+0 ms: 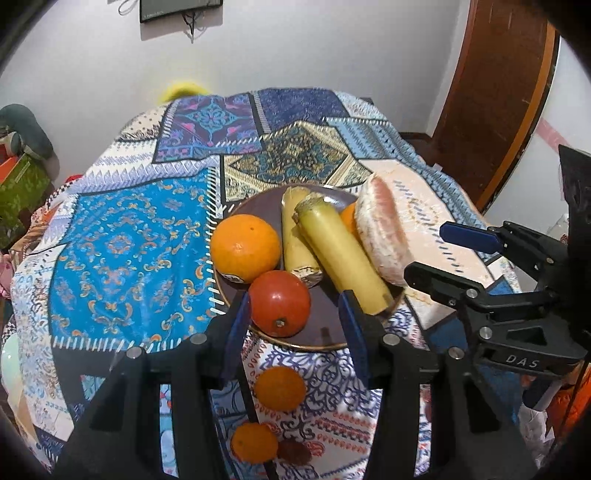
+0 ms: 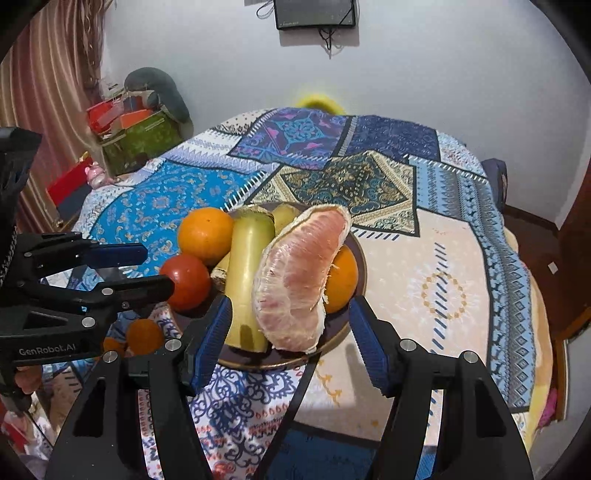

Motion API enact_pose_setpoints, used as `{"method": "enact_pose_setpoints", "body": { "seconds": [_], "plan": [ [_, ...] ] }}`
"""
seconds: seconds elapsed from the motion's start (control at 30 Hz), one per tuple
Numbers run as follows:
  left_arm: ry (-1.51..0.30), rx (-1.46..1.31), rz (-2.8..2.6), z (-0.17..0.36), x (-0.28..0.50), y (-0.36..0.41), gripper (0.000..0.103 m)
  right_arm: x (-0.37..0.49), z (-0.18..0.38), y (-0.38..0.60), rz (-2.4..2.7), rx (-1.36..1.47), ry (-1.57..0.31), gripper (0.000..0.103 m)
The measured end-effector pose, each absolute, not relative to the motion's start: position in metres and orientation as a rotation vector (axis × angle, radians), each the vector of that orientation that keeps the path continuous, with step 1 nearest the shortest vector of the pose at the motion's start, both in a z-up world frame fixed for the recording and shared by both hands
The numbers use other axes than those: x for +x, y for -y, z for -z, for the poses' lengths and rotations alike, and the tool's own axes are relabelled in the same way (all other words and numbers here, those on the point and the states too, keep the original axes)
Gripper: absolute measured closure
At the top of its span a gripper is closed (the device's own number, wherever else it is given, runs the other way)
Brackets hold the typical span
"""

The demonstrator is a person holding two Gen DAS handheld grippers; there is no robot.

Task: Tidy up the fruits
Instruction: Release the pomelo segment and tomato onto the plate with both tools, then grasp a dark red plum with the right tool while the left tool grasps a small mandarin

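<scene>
My right gripper (image 2: 290, 328) stood released, pomelo wedge (image 2: 299, 280) loose between its jaws on the plate (image 2: 332, 341). My left gripper (image 1: 295, 314) hung unclenched around the tomato (image 1: 279, 302). Two oranges (image 1: 280, 388) lay on the cloth (image 1: 129, 240).

A patchwork-patterned tablecloth (image 2: 436, 258) covers the table. A dark screen (image 2: 314, 13) hangs on the white wall (image 2: 443, 66), cables dangling beneath. Striped curtains (image 2: 48, 74) hang left, above stacked boxes (image 2: 136, 133).
</scene>
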State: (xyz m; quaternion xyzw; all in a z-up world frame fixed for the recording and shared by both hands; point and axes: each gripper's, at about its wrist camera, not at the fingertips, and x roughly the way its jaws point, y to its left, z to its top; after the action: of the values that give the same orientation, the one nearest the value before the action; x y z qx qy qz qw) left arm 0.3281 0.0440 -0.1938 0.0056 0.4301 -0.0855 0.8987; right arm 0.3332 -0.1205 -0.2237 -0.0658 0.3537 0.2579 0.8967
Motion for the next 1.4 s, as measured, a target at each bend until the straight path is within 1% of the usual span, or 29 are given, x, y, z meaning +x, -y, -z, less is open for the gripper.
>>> {"method": "enact_pose_setpoints", "body": {
  "seconds": [0.27, 0.47, 0.5, 0.57, 0.6, 0.63, 0.8, 1.03, 1.17, 1.23, 1.37, 1.4],
  "plan": [
    [-0.833, 0.009, 0.167, 0.162, 0.289, -0.042, 0.054, 0.299, 0.198, 0.126, -0.528, -0.13, -0.68, 0.041],
    [-0.819, 0.018, 0.152, 0.148, 0.256, -0.046, 0.054, 0.274, 0.191, 0.124, -0.523, -0.15, -0.659, 0.041],
    [-0.819, 0.021, 0.148, 0.147, 0.251, -0.046, 0.054, 0.27, 0.19, 0.124, -0.525, -0.148, -0.66, 0.041],
    [-0.825, 0.023, 0.138, 0.148, 0.241, -0.049, 0.049, 0.263, 0.19, 0.124, -0.529, -0.146, -0.664, 0.041],
    [-0.828, 0.022, 0.129, 0.149, 0.238, -0.05, 0.044, 0.26, 0.191, 0.124, -0.53, -0.148, -0.665, 0.041],
    [-0.827, 0.019, 0.117, 0.149, 0.232, -0.052, 0.042, 0.256, 0.192, 0.123, -0.528, -0.152, -0.666, 0.041],
    [-0.835, 0.007, 0.105, 0.153, 0.213, -0.062, 0.041, 0.239, 0.198, 0.121, -0.527, -0.173, -0.673, 0.041],
    [-0.882, 0.002, 0.105, 0.17, 0.202, -0.071, 0.041, 0.227, 0.224, 0.123, -0.53, -0.188, -0.748, 0.042],
    [-0.917, 0.006, 0.098, 0.184, 0.201, -0.073, 0.041, 0.224, 0.245, 0.125, -0.537, -0.184, -0.816, 0.053],
    [-0.934, 0.006, 0.099, 0.191, 0.201, -0.074, 0.041, 0.225, 0.256, 0.125, -0.545, -0.191, -0.856, 0.054],
    [-0.955, 0.009, 0.097, 0.2, 0.204, -0.073, 0.041, 0.227, 0.269, 0.123, -0.563, -0.198, -0.898, 0.065],
    [-0.96, 0.007, 0.098, 0.202, 0.205, -0.074, 0.041, 0.228, 0.27, 0.123, -0.57, -0.192, -0.907, 0.066]
  ]
}}
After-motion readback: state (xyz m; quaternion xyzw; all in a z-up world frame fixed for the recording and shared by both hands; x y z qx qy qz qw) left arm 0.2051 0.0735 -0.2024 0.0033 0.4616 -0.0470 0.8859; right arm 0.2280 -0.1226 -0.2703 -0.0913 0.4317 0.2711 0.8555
